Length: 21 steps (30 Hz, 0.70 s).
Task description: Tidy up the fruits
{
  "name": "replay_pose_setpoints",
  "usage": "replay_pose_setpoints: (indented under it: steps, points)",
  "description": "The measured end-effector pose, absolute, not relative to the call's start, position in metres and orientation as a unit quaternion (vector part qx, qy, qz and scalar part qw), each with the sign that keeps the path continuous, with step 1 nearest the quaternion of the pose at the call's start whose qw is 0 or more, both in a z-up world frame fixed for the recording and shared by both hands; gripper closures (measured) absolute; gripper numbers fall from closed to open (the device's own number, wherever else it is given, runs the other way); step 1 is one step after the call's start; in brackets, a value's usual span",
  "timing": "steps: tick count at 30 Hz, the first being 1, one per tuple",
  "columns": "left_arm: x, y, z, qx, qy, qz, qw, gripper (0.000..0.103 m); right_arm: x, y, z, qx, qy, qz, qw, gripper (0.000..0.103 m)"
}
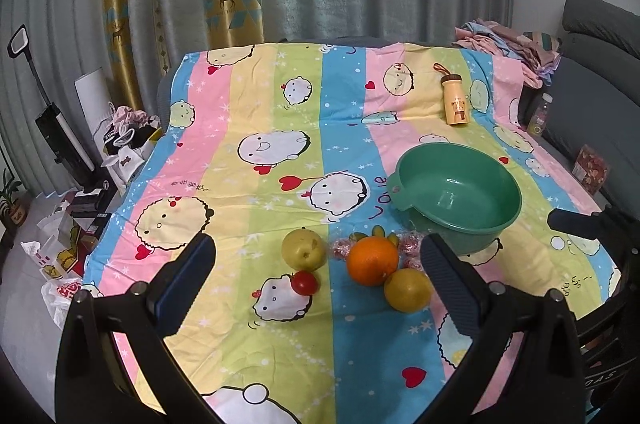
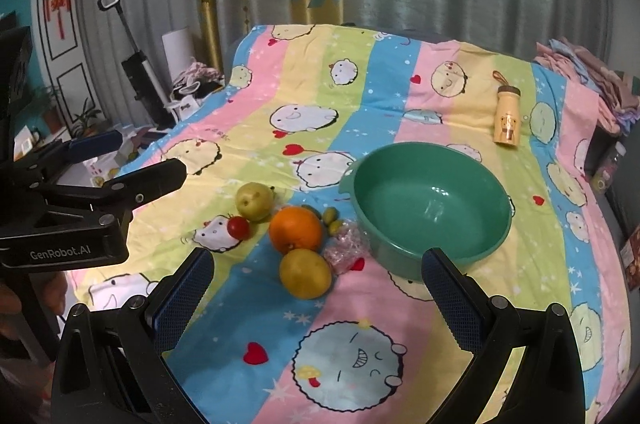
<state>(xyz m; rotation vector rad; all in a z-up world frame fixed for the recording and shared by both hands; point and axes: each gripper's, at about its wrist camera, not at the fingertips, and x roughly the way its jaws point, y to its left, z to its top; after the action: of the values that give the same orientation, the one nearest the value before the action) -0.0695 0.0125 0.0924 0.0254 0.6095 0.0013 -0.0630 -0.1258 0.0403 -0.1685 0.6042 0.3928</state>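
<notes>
— Several fruits sit bunched together on the striped cloth [image 1: 256, 128], and none is in the green bowl [image 1: 460, 192] yet, so I judge the job is at its very start.

— Where exactly is the bunch?

— Just beside the bowl, on its near-left side. An orange [image 1: 373, 260] is in the middle, touching a yellow fruit [image 1: 408, 290] in front of it. A pale green pear [image 1: 304, 249] lies a little to the left with a small red tomato [image 1: 305, 282] against it.

— And the tongs?

— Both pairs are spread wide and hold nothing. The left gripper [image 1: 316, 288] hangs above the bunch; the right gripper [image 2: 318, 298] is also above the cloth, near the yellow fruit [image 2: 305, 273].

— How would you go about the first pick?

— Take an outer fruit first, the yellow one or the pear, so the neighbours don't roll. Come down straight, close across the widest part, lift clear of the bowl's rim before letting go. The tomato wants a gentle squeeze.

— Does one camera tell you more?

— Yes. The right wrist view shows the left gripper [image 2: 132, 164] from the side, jaws apart, and the small green fruits [image 2: 332, 216] and a crinkly pink wrapper [image 2: 346, 250] behind the orange [image 2: 296, 229] more plainly. The left wrist view shows only a tip of the right gripper [image 1: 576, 224] at its edge.
</notes>
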Motion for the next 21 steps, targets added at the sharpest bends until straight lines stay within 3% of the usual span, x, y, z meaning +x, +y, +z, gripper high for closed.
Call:
replay_pose_setpoints:
  steps: [21]
  points:
    - [-0.053,0.02,0.075,-0.028,0.346,-0.045,0.937,0.0,-0.046,-0.126,0.019,-0.073,0.328,0.193,0.922,0.0]
